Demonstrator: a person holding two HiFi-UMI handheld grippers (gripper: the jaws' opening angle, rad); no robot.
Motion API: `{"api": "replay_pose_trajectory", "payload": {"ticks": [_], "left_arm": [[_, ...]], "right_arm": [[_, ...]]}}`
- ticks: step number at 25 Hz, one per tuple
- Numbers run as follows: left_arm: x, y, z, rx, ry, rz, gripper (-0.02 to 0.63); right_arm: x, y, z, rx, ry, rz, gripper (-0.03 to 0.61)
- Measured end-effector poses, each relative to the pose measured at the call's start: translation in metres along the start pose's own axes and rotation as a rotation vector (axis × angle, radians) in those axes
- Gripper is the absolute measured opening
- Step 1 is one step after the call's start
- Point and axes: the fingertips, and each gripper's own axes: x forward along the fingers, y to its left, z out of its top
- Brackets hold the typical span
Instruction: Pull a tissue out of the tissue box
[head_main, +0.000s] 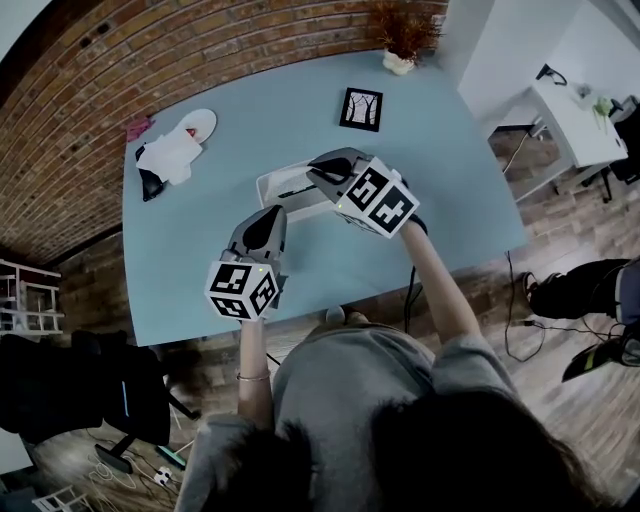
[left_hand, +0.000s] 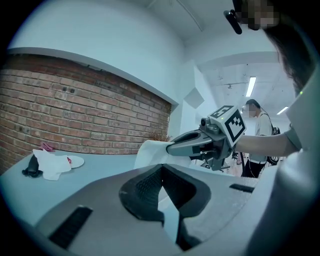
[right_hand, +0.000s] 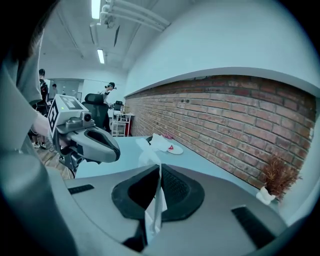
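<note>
Right gripper jaws clenched on thin white paper tissue, over white rectangular tissue box on light blue counter, left gripper jaws closed, empty, near box

White tissue, pale blue table, red brick wall.

A thin white paper tissue is pinched edge-on between the closed jaws of the right gripper, its crumpled end rising past the tips. The low white rectangular tissue box lies flat on the bench beneath that gripper, just ahead of the left gripper.
</note>
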Motion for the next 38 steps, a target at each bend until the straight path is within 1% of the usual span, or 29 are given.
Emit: {"api": "replay_pose_trajectory", "payload": {"ticks": [10,17,24,32,38], "left_arm": [[-0.015,-0.015,0.02,0.043,-0.052,-0.024,0.003],[-0.028,-0.022,0.022,0.055,-0.076,-0.033,0.003],[-0.031,-0.023,0.017,0.058,-0.076,-0.043,0.003],[-0.028,-0.025,0.013,0.057,-0.07,-0.064,0.003],[-0.025,-0.025,0.013,0.064,-0.064,-0.068,0.003]], "right_arm": [[-0.029,0.008,0.01,0.062,-0.1,-0.049,0.002],[-0.046,0.017,0.012,0.129,-0.184,-0.092,0.002],[-0.056,0.021,0.004,0.218,-0.264,-0.129,0.002],[-0.059,0.028,-0.006,0.261,-0.292,-0.159,0.002],[-0.062,0.024,-0.012,0.271,-0.297,-0.18,0.002]]}}
